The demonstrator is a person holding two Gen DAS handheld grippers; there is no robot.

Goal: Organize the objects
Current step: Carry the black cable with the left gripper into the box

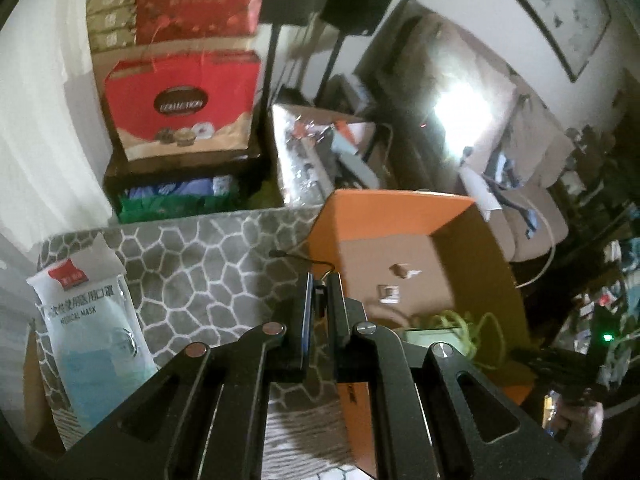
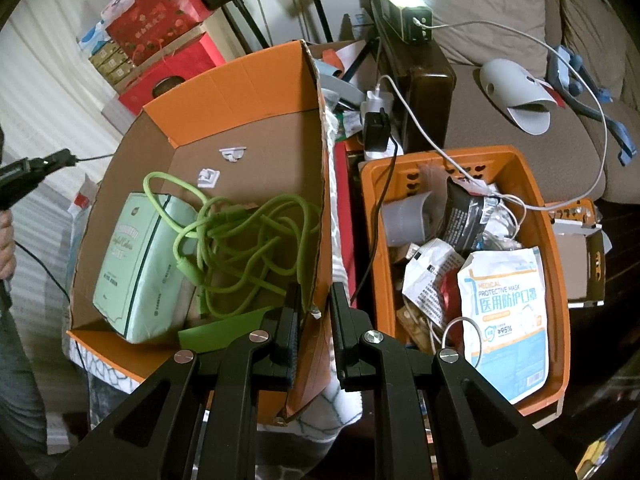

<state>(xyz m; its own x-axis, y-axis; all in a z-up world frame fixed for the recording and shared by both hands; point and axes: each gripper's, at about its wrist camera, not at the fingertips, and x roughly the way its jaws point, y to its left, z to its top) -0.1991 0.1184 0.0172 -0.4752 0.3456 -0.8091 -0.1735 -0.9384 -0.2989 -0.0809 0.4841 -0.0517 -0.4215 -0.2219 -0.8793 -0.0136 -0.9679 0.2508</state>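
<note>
My left gripper is shut on a small black item with a thin black cord, above the grey patterned mat beside the orange cardboard box. It also shows in the right wrist view, left of the box. A medical mask pack lies on the mat at left. My right gripper has its jaws a little apart over the right wall of the orange cardboard box, holding nothing. Inside the box lie a green cable and a mint tissue pack.
An orange plastic basket right of the box holds a mask pack, packets and cables. A sofa with a white slipper lies beyond. Red gift boxes stack behind the mat. A lit lamp stands at the back.
</note>
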